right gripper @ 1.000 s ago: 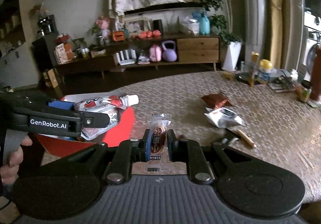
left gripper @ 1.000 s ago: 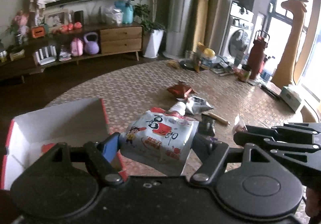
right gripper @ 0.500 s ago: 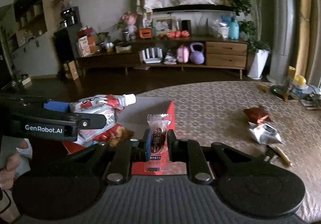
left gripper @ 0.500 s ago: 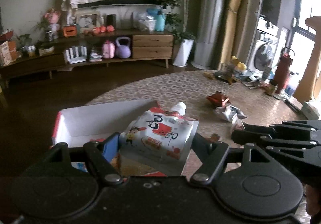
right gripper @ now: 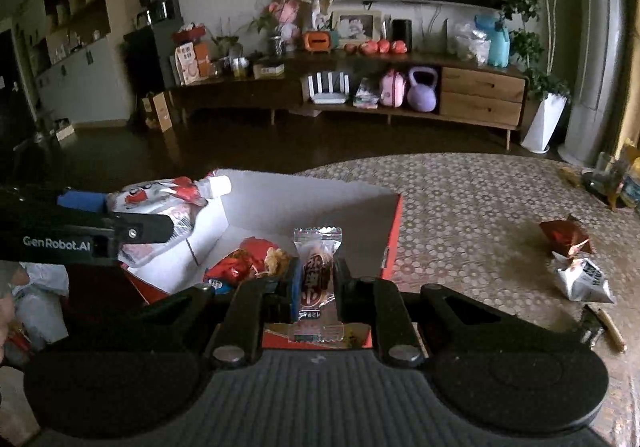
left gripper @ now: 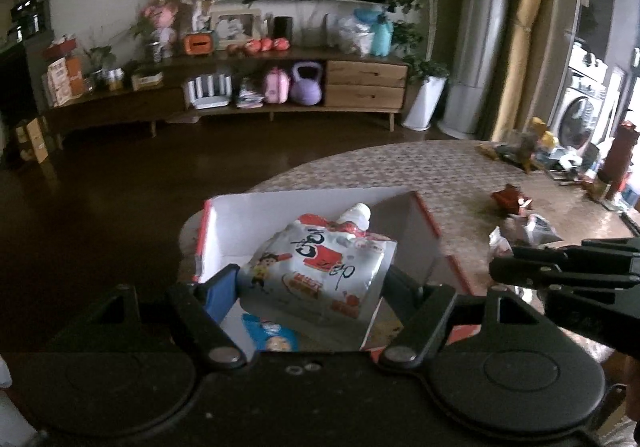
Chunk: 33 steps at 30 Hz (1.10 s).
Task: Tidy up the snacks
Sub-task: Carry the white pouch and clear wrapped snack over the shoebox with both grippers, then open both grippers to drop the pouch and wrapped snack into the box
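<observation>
My left gripper (left gripper: 310,283) is shut on a white spouted drink pouch (left gripper: 320,263) with red print, held over the open red-and-white box (left gripper: 304,203). From the right wrist view the same pouch (right gripper: 168,203) hangs above the box's left side. My right gripper (right gripper: 316,275) is shut on a small clear-wrapped brown snack (right gripper: 316,271), above the front part of the box (right gripper: 394,231). Inside the box lie a red snack packet (right gripper: 240,263) and a blue packet (left gripper: 270,337).
On the patterned table (right gripper: 472,203) to the right lie a dark red wrapper (right gripper: 566,235), a silver packet (right gripper: 584,279) and a stick-shaped snack (right gripper: 610,327). Bottles and clutter stand at the table's far right (left gripper: 560,155). Beyond the table's edge is dark floor and a low sideboard (right gripper: 360,95).
Both grippers have carried their snacks leftward from over the table to above the open box, whose inside now shows below them. The grips are unchanged.
</observation>
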Available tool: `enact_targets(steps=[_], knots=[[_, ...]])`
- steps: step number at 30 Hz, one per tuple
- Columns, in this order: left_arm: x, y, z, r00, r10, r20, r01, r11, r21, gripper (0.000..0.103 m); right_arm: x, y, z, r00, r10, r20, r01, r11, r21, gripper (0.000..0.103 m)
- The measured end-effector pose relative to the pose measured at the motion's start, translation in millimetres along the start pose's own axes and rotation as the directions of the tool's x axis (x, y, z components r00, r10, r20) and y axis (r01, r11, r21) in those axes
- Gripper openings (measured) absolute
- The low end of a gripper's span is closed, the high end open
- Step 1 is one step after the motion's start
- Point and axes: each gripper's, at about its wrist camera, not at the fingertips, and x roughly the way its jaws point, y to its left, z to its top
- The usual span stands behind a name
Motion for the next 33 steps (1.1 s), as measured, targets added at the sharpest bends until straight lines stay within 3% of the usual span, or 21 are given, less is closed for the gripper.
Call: enact_targets(steps=[11,20,33], knots=[[44,31,-4,0.994,0.083,-0.066,-0.085,0.996,-0.018,0.075,63,9,0,0.995,-0.024,-0.095,0.022,1.000,-0.015,0.016],[81,30,-8,0.988,0.097,-0.119,-0.097,0.995,0.007,0.075,108,4,-11,0.982,-0.029,-0.189,0.025,0.999,-0.024,0.016],[104,23,-20,0.978,0.117,-0.172,-0.109,0.993,0.053,0.075,125,7,-19,0.973,-0.020,-0.231,0.009,0.999,-0.052,0.016]])
